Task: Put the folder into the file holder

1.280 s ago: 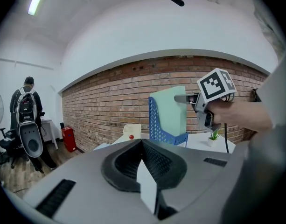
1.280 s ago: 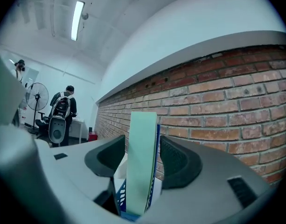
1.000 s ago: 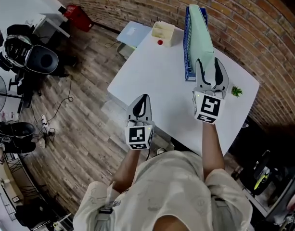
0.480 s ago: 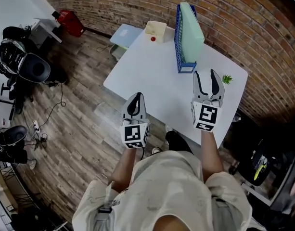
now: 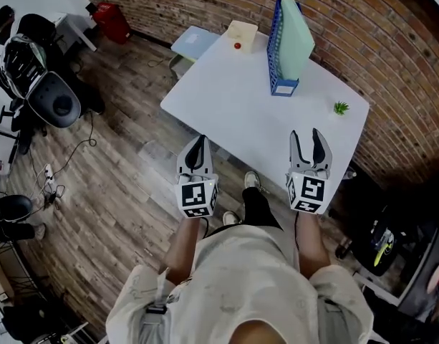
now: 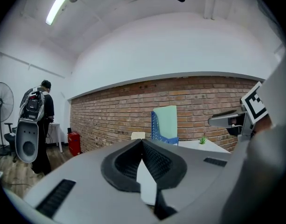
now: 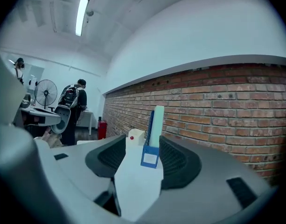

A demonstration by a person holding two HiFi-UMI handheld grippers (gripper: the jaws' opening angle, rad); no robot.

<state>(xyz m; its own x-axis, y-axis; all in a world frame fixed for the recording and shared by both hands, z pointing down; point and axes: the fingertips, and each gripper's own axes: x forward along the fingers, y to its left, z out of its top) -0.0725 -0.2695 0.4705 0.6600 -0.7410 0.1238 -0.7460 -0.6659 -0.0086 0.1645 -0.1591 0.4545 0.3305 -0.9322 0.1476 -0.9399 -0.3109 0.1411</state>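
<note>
pale green folder [image 5: 296, 29] upright in blue file holder [image 5: 276, 46], left tool [image 5: 198, 141] pressed together, right tool [image 5: 306, 134] spread, empty

Your white table [image 5: 226, 99] carries a cream box [image 5: 242, 31] at its far corner, with 1 small red ball [image 5: 237, 46] just beside it, and a little green plant [image 5: 341, 107] near its right corner. Off the table's left edge you have wooden floor [image 5: 126, 163], a grey chair [image 5: 54, 99], and a red container [image 5: 110, 20] against the brick wall [image 5: 362, 20].
</note>
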